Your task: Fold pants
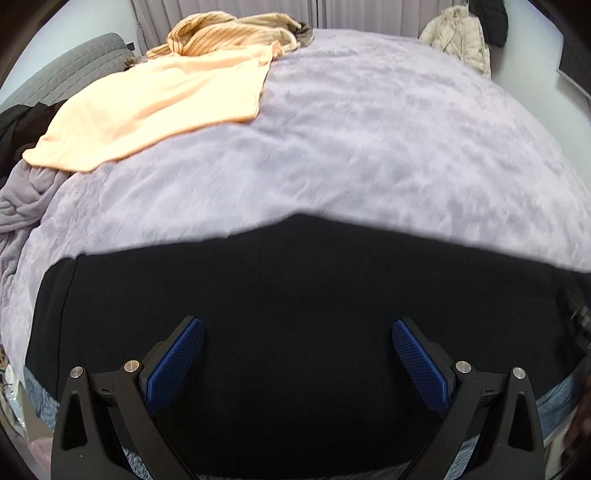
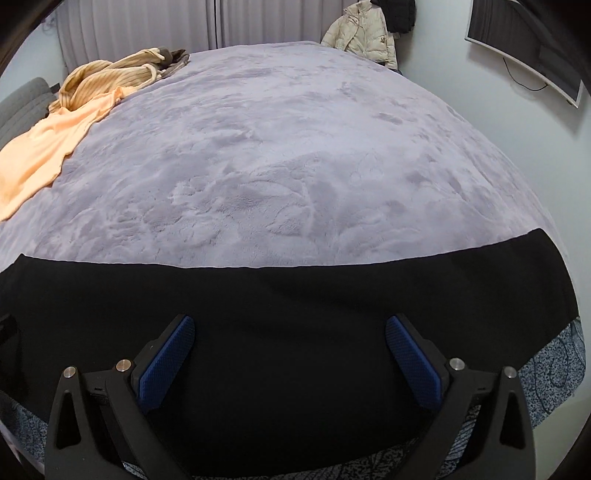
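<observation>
Jaws of both grippers are held wide apart, with nothing clamped between the blue pads. Left gripper (image 1: 297,334) is poised over the black pants (image 1: 295,295), which are spread flat across the near edge of the bed. Right gripper (image 2: 290,330) is likewise positioned above the pants (image 2: 295,302); whether the pads touch the cloth cannot be told. Pants are laid on a lavender plush blanket (image 1: 369,147). A peach garment (image 1: 147,107) is seen at the far left of the blanket, with a striped tan garment (image 1: 229,31) beyond it. A cream puffer jacket (image 2: 364,35) is hung at the far wall. A wall screen (image 2: 524,48) is mounted at the right.
</observation>
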`<action>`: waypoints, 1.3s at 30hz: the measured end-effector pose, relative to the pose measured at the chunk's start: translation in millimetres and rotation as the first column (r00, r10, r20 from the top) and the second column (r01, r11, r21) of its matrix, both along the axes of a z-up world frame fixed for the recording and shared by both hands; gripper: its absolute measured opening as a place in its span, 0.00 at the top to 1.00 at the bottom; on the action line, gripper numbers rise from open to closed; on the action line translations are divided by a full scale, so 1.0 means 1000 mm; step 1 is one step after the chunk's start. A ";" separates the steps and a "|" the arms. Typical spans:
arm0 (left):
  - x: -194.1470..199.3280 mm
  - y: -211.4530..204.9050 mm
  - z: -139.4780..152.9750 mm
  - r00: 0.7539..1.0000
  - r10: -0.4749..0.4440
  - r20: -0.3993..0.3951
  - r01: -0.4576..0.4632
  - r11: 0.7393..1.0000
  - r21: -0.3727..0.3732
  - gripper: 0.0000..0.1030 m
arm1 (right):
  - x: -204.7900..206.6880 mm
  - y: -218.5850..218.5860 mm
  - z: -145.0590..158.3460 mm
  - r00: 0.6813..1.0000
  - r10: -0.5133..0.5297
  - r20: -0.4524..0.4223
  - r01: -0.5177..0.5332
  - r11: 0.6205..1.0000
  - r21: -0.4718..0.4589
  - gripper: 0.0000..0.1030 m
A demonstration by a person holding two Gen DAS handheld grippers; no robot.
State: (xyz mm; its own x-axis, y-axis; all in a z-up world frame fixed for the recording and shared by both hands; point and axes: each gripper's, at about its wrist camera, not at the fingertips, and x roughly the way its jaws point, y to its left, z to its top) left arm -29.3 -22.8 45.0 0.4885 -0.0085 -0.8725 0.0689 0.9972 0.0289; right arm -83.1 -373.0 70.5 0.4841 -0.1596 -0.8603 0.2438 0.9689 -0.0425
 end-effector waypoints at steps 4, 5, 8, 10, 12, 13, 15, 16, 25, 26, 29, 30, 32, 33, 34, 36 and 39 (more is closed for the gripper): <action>0.027 -0.041 0.008 0.996 -0.082 0.024 0.082 0.997 0.012 0.01 | 0.004 0.011 -0.003 1.000 -0.029 0.003 0.029 0.998 -0.048 0.00; 0.031 -0.053 0.000 0.996 -0.093 0.005 0.092 0.993 0.074 0.01 | 0.004 0.012 -0.003 0.999 -0.036 0.005 0.036 0.998 -0.048 0.00; 0.028 -0.063 -0.014 0.995 -0.088 0.041 0.076 0.968 0.238 0.00 | 0.002 0.012 -0.003 1.000 -0.021 0.013 0.022 0.999 -0.045 0.00; 0.020 -0.058 -0.011 0.995 -0.070 0.077 0.042 0.949 0.313 0.00 | 0.000 0.013 -0.003 1.000 -0.001 0.021 0.002 0.999 -0.047 0.00; 0.014 -0.043 -0.009 0.994 -0.048 0.097 0.008 0.928 0.373 0.00 | -0.002 0.014 -0.004 0.999 0.006 0.036 -0.004 0.999 -0.052 0.00; 0.011 -0.033 -0.009 0.995 -0.033 0.093 -0.005 0.924 0.382 0.00 | -0.003 0.014 -0.004 0.999 0.004 0.041 -0.002 0.998 -0.056 0.00; 0.006 -0.014 -0.010 0.997 0.000 0.081 -0.031 0.922 0.386 0.00 | -0.002 0.017 -0.005 0.999 0.003 0.040 0.000 0.998 -0.069 0.00; 0.001 -0.002 -0.010 0.997 0.019 0.077 -0.048 0.920 0.389 0.00 | -0.001 0.017 -0.005 0.999 0.002 0.038 0.001 0.997 -0.073 0.00; -0.071 0.068 0.013 0.995 0.041 0.091 -0.064 0.964 0.260 0.00 | -0.015 0.044 0.029 0.996 0.084 0.040 -0.082 0.995 -0.057 0.00; -0.076 0.073 0.016 0.994 0.041 0.101 -0.065 0.967 0.245 0.00 | -0.018 0.061 0.037 0.988 0.140 0.063 -0.136 0.989 -0.059 0.00; -0.075 0.077 0.002 0.997 0.040 0.065 -0.053 0.974 0.220 0.00 | -0.023 0.134 0.046 0.922 0.376 0.090 -0.374 0.927 -0.038 0.00; -0.072 0.079 -0.007 0.998 0.050 0.027 -0.055 0.974 0.219 0.00 | -0.023 0.159 0.041 0.886 0.457 0.082 -0.456 0.890 -0.028 0.00; -0.073 0.088 -0.010 0.997 0.077 0.012 -0.078 0.984 0.160 0.00 | -0.023 0.196 0.026 0.844 0.536 0.023 -0.535 0.844 -0.042 0.00; -0.075 0.094 -0.008 0.996 0.091 0.005 -0.091 0.984 0.154 0.00 | -0.025 0.211 0.017 0.821 0.571 -0.008 -0.571 0.819 -0.049 0.00; -0.078 0.100 -0.006 0.995 0.101 0.010 -0.102 0.983 0.153 0.00 | -0.027 0.216 0.011 0.817 0.577 -0.020 -0.577 0.814 -0.072 0.00; -0.087 0.116 -0.003 0.993 0.118 0.025 -0.121 0.982 0.147 0.00 | -0.029 0.206 0.008 0.828 0.561 -0.001 -0.560 0.827 -0.043 0.00; -0.092 0.149 -0.006 0.981 0.194 0.000 -0.193 0.974 0.116 0.00 | -0.024 0.167 0.004 0.878 0.478 -0.020 -0.478 0.878 0.026 0.00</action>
